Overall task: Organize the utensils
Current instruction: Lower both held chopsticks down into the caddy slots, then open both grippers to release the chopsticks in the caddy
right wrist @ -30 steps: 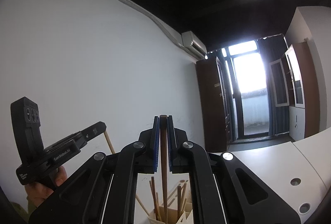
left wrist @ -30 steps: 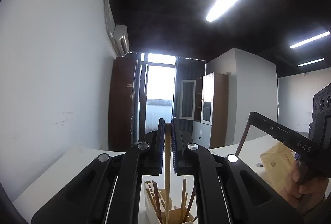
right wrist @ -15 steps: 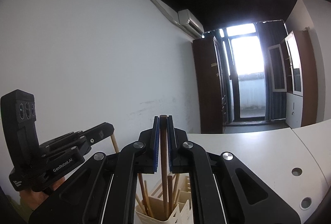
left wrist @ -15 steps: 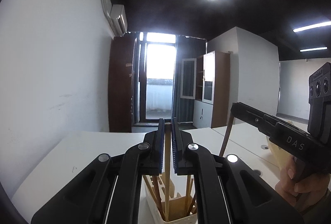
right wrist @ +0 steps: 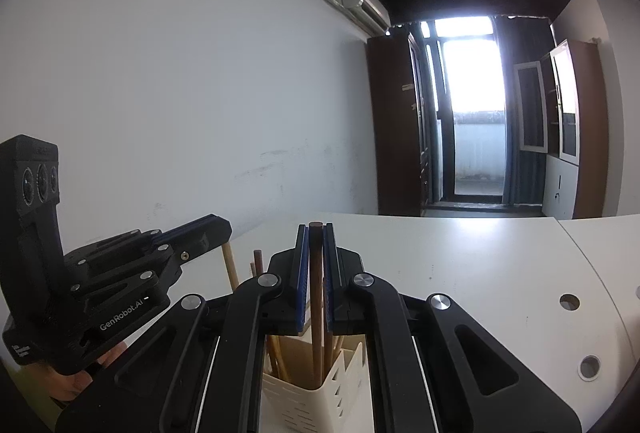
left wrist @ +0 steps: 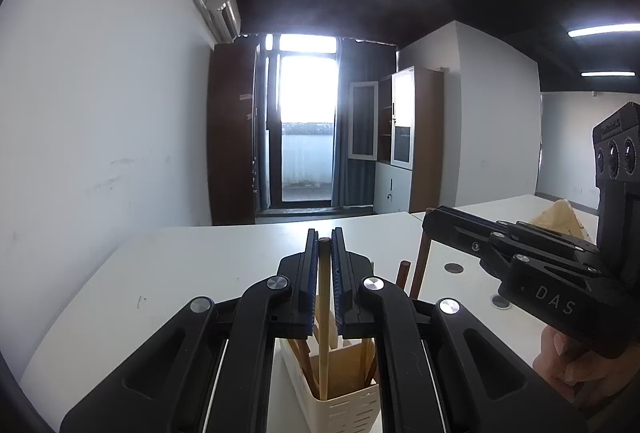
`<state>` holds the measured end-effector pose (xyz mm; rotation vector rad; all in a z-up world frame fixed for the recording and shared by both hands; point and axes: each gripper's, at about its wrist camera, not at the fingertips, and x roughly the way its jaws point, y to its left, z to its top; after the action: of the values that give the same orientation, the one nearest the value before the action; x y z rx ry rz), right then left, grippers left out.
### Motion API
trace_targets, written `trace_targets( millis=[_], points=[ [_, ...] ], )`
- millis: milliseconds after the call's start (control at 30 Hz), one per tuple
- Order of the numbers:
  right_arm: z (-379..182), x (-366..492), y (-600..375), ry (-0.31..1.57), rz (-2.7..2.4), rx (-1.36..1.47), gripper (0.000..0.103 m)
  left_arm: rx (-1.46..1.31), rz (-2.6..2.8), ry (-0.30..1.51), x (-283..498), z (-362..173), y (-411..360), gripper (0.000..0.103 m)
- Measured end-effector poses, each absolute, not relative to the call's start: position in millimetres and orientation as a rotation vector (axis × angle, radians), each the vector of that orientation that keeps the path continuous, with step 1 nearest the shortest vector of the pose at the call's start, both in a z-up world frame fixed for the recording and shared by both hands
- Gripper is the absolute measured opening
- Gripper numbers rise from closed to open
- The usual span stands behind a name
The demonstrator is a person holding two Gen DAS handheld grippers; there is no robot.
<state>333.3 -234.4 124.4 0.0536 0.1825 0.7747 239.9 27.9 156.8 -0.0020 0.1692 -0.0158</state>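
— Chopsticks, one in each gripper, both standing upright over the cream holder (left wrist: pixel 344 405). See how the left gripper (left wrist: pixel 325 245) has its jaws pressed nearly together on the pale chopstick (left wrist: pixel 323 313)?

— I do. That stick's lower end is down inside the holder, among the other sticks already standing in it.

— And the right gripper (right wrist: pixel 315 233)?

— Same story: its blue pads (right wrist: pixel 304 273) pinch a dark brown chopstick (right wrist: pixel 316 297), with hardly any gap beyond the stick's own width. The top of the stick pokes up just past the fingertips, and the bottom drops into the holder (right wrist: pixel 320 401), in a near compartment beside the slanted divider.

— Where does the holder sit?

— On the white table (left wrist: pixel 192 273), right under both grippers. The two tools meet above it from either side, close together, the right gripper (left wrist: pixel 440 223) coming in from the right of the holder and the left gripper (right wrist: pixel 216 229) from the holder's left.

— Anything else near the holder?

— A hand (left wrist: pixel 576 369) wraps the right tool's grip, off to the holder's right. Further back on that side lies a tan paper bag (left wrist: pixel 560 217), well apart from the holder
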Motion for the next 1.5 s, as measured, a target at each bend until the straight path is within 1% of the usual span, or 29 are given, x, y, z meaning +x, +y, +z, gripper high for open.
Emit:
trace_targets(
  millis=[333,667,700,767,800,833,967,1000,1133,1200,1267,1367,1433,1500],
  points=[
    [106,335,-228,0.259,0.757,0.007,0.008,0.01,-0.034,0.236,248,145,28,0.006],
    [102,334,-224,0.287,0.74,-0.001,0.008,-0.004,-0.041,0.284,252,134,33,0.006],
    [101,334,-223,0.291,0.737,-0.002,0.008,-0.005,-0.043,0.287,252,133,33,0.007],
    [100,336,-223,0.297,0.732,0.0,0.012,-0.009,-0.052,0.294,254,135,35,0.007],
    [100,336,-224,0.297,0.732,0.0,0.019,-0.011,-0.051,0.294,253,135,36,0.009],
    [100,336,-225,0.296,0.73,0.002,0.023,-0.014,-0.047,0.294,255,136,38,0.01],
    [101,334,-230,0.3,0.725,0.015,0.023,-0.035,-0.044,0.297,248,137,47,0.015],
    [100,334,-231,0.302,0.724,0.016,0.023,-0.037,-0.047,0.298,244,135,48,0.017],
    [96,329,-237,0.305,0.718,0.015,0.029,-0.029,-0.051,0.309,236,134,49,0.024],
    [95,327,-238,0.308,0.719,0.017,0.032,-0.022,-0.057,0.317,230,130,48,0.03],
    [93,324,-240,0.309,0.721,0.021,0.033,-0.015,-0.06,0.325,226,125,46,0.032],
    [89,316,-241,0.308,0.721,0.006,0.038,-0.019,-0.066,0.339,219,116,46,0.036],
    [86,310,-241,0.31,0.723,-0.005,0.041,-0.017,-0.071,0.351,216,111,45,0.036],
    [81,303,-244,0.311,0.726,-0.005,0.042,-0.009,-0.073,0.355,211,104,43,0.04]
  ],
)
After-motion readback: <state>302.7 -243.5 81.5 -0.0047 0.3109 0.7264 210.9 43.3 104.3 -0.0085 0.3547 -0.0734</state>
